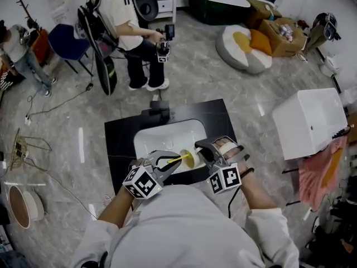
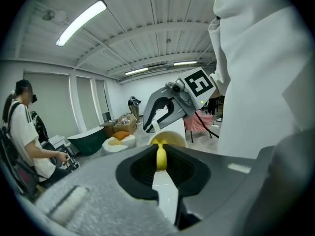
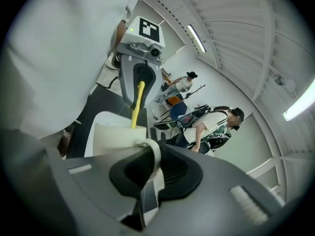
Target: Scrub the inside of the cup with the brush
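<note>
Over the sink (image 1: 162, 135), left hand-held gripper (image 1: 166, 162) opposite right hand-held gripper (image 1: 203, 151).

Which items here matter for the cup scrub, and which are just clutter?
In the job: cream handled cup, yellow-handled brush, left gripper, right gripper, white sink.
Lying about: fried-egg floor cushion, brown cardboard box, pink cloth, blue chair.

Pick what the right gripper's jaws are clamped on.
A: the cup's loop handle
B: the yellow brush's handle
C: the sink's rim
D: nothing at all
A: in the right gripper view the right gripper pinches the white loop handle of the cup between its jaws, while the yellow brush is held by the left gripper.
</note>
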The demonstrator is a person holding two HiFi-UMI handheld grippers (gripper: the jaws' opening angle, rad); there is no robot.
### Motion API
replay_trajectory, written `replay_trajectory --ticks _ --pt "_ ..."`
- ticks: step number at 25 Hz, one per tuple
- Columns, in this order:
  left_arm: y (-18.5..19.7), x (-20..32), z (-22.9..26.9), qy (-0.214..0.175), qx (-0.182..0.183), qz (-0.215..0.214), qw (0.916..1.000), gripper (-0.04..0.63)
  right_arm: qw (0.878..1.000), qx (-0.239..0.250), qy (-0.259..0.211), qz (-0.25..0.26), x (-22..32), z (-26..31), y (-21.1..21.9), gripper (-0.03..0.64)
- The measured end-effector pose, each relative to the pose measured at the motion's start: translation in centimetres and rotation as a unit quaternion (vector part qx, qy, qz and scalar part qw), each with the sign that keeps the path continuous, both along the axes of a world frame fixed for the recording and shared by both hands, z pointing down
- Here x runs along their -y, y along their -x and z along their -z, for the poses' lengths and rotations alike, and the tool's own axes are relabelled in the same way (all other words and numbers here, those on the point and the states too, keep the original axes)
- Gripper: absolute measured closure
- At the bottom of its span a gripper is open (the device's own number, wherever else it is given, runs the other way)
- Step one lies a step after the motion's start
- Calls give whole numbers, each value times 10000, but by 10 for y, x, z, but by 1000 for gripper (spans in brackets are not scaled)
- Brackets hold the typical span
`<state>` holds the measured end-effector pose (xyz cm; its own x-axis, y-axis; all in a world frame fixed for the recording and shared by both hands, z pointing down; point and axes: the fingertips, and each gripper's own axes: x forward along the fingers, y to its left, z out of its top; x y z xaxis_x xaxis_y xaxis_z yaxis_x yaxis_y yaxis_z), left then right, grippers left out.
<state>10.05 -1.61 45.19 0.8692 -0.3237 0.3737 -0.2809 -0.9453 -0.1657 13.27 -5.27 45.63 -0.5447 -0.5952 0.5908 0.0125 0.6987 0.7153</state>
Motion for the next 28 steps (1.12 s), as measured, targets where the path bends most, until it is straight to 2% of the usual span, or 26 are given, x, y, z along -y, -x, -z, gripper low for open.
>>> replay_trajectory --ticks 13,20,28 --pt "35 14 23 109 -432 462 9979 558 9997 -56 62 -241 34 -19 -14 598" --pt "68 23 35 104 -718 970 9926 558 9991 -125 283 -307 42 -39 -14 600" --pt "102 22 36 59 -790 1450 9862 557 9969 79 570 -530 51 -59 -13 600"
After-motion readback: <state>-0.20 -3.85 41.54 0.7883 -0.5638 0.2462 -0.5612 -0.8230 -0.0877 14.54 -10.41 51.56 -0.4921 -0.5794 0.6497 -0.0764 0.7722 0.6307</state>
